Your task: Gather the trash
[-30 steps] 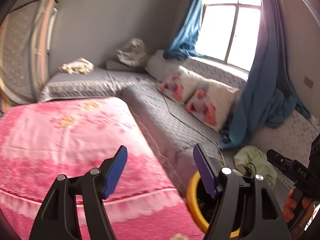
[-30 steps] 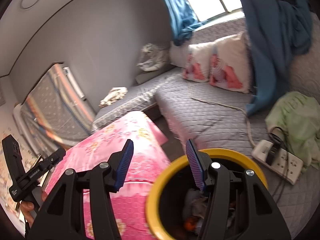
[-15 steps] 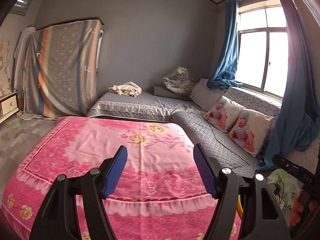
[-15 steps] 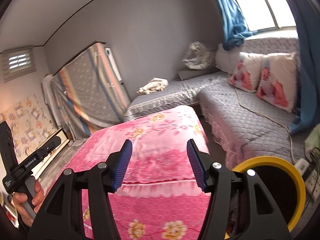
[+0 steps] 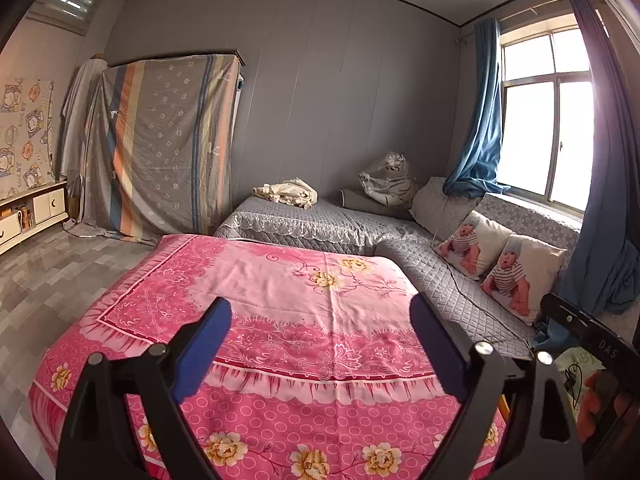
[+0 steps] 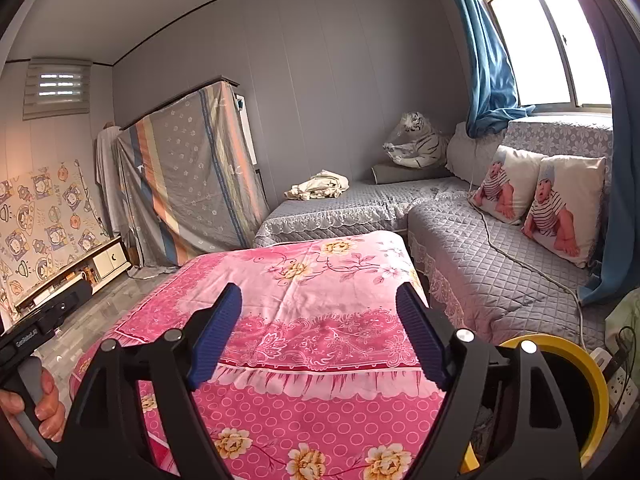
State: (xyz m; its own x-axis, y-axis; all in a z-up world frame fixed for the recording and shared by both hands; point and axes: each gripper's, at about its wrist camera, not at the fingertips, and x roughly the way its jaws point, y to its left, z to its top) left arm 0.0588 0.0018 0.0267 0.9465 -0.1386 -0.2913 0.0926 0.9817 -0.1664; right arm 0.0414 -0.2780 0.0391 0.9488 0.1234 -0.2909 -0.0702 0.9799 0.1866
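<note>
left tool (image 5: 320, 320): blue pads apart, empty, held level over the near edge of the pink-covered table (image 5: 288, 280), likely scanning. right tool (image 6: 320, 312): likewise apart, empty. yellow-rimmed bin (image 6: 592, 376): off table's near right corner, trash inside, placed within reach.

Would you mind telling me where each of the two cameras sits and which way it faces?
Left wrist: rides the left gripper, jaws open, facing across the pink floral bedspread toward the grey wall; the right gripper's black handle shows at right.
Right wrist: rides the right gripper, jaws open, same heading; the left hand shows at left, a yellow-rimmed bin at right.
Shared: bedspread, grey quilted sofa, baby-print cushions.
</note>
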